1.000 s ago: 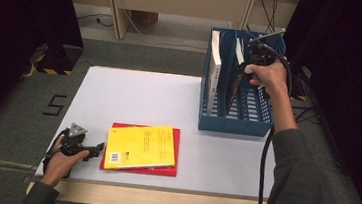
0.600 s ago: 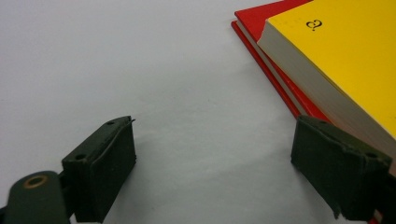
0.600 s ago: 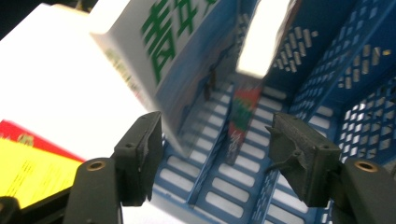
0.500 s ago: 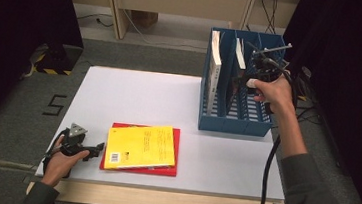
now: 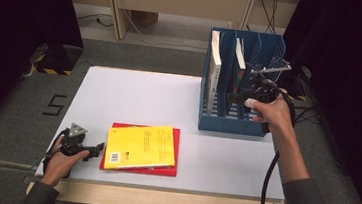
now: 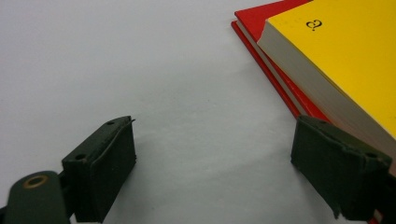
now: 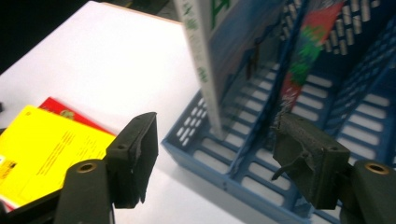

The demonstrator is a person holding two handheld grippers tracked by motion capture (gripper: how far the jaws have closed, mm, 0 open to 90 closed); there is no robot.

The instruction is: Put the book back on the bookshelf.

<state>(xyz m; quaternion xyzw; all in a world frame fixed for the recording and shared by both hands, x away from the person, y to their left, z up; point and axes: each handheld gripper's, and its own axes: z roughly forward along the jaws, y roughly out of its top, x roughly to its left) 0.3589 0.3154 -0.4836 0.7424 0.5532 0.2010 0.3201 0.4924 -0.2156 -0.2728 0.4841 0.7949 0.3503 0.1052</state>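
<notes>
A yellow book (image 5: 139, 146) lies on a red book (image 5: 174, 151) near the table's front edge. My left gripper (image 5: 98, 148) rests on the table just left of them, open. In the left gripper view (image 6: 212, 140), its right jaw sits by the corner of the yellow book (image 6: 345, 42) and red book (image 6: 259, 16). My right gripper (image 5: 234, 93) hovers over the front of the blue file rack (image 5: 232, 124). Its jaws have just been opening and hold nothing (image 7: 215, 140). A white book (image 7: 198, 46) and a colourful book (image 7: 308, 51) stand in the rack (image 7: 252, 182).
The white table (image 5: 134, 97) has bare surface at the back left and in front of the rack. The right gripper's cable (image 5: 268, 175) hangs past the front right edge. Dark curtains flank both sides, and wooden furniture stands behind.
My right hand has come from over the rack's back part toward its near end and lower. The left gripper and the two flat books have stayed put.
</notes>
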